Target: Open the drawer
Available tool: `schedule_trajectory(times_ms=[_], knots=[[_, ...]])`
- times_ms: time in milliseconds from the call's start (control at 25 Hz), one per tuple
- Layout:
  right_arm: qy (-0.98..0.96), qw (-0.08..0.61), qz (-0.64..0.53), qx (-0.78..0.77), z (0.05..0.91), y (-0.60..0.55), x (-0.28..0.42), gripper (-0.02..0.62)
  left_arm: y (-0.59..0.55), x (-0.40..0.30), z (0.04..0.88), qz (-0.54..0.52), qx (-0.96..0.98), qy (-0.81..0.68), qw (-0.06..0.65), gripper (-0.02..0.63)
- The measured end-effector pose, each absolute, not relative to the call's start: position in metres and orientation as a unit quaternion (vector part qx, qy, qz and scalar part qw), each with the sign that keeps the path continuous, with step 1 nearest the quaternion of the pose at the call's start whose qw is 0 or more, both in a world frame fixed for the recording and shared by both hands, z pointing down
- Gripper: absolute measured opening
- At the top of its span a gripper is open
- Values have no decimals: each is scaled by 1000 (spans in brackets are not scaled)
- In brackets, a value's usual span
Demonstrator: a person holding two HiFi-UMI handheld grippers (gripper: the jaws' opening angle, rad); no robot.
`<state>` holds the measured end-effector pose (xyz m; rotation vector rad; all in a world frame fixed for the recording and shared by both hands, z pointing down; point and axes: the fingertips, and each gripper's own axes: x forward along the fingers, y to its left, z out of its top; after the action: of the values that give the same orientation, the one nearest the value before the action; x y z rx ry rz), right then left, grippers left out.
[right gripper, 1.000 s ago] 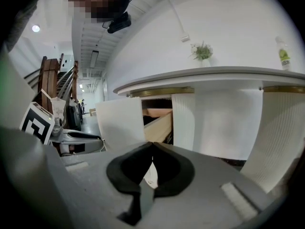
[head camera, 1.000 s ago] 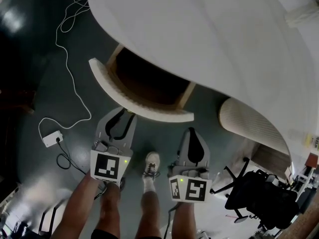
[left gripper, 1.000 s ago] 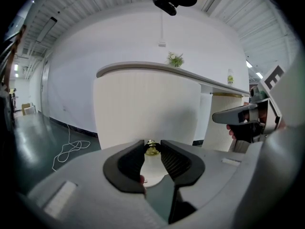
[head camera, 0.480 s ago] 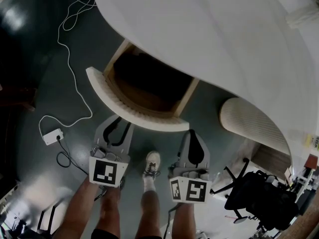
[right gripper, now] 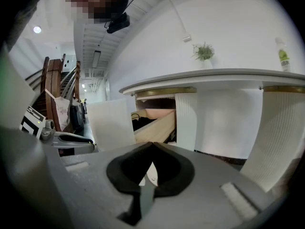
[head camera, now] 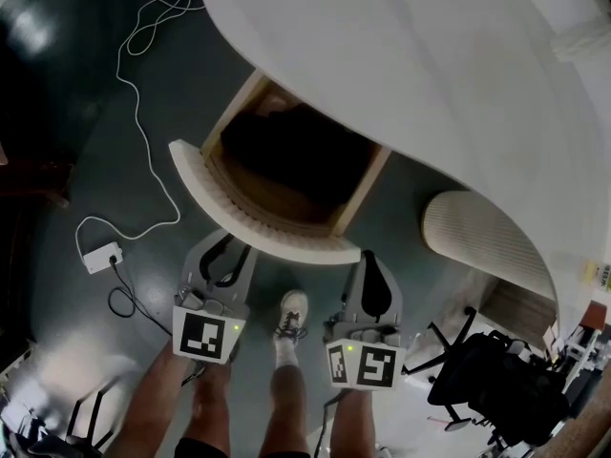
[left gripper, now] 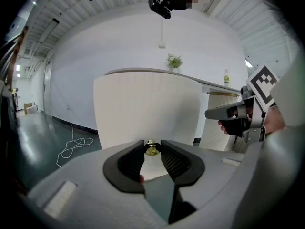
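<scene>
**Head view.** The drawer (head camera: 250, 219) stands pulled well out from under the white tabletop (head camera: 430, 65). Its front is a curved white panel with fine vertical ribs. Its side walls are pale bare wood, and the interior is dark. The left gripper (head camera: 234, 246) meets the outer face of that front, and the right gripper (head camera: 370, 260) sits just beside the panel's right end. This view does not show how either pair of jaws stands. A second ribbed white front (head camera: 477, 237) lies closed to the right. On the glossy dark floor (head camera: 57, 160) lie a thin white cable (head camera: 134, 113) and a small white adapter box (head camera: 101, 258).

**Left gripper view.** This alone shows the knob (left gripper: 151, 150), which is small, round and brass-coloured and fixed low on the ribbed panel. The black ridged pads are about half closed and clamp it from both sides. The right gripper appears at the right edge, clear of the panel.

**Right gripper view.** The black pads meet at their tips with nothing between them. Only here is the drawer seen from the side, where its wooden wall projects from beneath the tabletop's edge. Something dark lies inside that cannot be identified. A small potted plant (right gripper: 204, 51) and a pale bottle (right gripper: 283, 56) stand on the tabletop.
</scene>
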<state>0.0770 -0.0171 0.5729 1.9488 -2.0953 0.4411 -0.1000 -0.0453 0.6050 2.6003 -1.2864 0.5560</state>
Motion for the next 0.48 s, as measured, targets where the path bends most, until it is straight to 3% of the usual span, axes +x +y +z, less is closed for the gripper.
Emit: schedule_trajectory(times_ms=[480], knots=[[-722, 129, 151, 663, 577, -14, 70, 3, -32, -111, 608, 189, 874, -436, 101, 117]])
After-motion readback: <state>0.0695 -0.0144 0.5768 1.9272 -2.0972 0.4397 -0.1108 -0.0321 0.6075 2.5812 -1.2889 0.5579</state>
